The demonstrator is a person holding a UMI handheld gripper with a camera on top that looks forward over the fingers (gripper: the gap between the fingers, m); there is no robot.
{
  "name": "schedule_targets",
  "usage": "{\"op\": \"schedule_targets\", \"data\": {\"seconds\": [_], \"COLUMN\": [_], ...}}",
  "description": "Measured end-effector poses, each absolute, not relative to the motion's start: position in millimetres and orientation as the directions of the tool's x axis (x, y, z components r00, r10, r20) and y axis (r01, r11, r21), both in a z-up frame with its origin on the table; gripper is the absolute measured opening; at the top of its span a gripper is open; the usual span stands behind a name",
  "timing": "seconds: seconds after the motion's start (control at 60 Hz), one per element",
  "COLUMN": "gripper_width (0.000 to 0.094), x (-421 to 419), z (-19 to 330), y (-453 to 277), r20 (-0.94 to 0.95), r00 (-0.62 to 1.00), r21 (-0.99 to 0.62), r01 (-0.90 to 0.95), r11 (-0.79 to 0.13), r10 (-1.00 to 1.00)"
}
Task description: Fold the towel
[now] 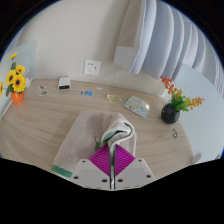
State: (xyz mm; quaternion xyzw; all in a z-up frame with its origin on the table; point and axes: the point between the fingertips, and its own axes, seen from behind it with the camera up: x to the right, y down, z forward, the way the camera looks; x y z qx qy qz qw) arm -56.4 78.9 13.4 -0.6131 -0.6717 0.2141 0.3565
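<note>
A beige towel (88, 135) lies on the wooden table (45, 115), spread flat just ahead of my fingers and to their left. One part of it is gathered into a bunch (118, 130) that rises right above my fingertips. My gripper (111, 150) is shut on this bunched fold, the magenta pads (104, 159) pressed together with cloth pinched at their tips. The towel's near edge is hidden behind the fingers.
A pot of yellow sunflowers (14, 82) stands at the far left. An orange-flowered plant in a dark pot (173, 108) is at the right. A white lamp-like object (136, 104), a small box (64, 83) and small items line the back, below a wall socket (92, 68). A curtain (165, 45) hangs behind.
</note>
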Motion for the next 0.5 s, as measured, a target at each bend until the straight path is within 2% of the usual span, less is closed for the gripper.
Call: {"op": "schedule_targets", "data": {"seconds": [0.1,0.15,0.167,0.25,0.283,0.333,0.5], "gripper_width": [0.0104,0.0197,0.0261,0.0856,0.0806,0.0852,0.085], "x": [-57,-55,-54,-48,-44,-31,35], "z": [17,18,20,43,56,76,158], "y": [80,81,82,100,101,97,83], "r20": [0.228,0.228,0.233,0.288,0.286,0.252,0.214], "r00": [0.01,0.017,0.02,0.07,0.081,0.085,0.063], "r21": [-0.733,-0.734,-0.733,-0.74,-0.747,-0.756,-0.751], "r01": [0.66,0.66,0.66,0.65,0.643,0.639,0.648], "r11": [0.165,0.16,0.162,0.176,0.169,0.141,0.123], "r10": [0.974,0.974,0.972,0.955,0.955,0.964,0.975]}}
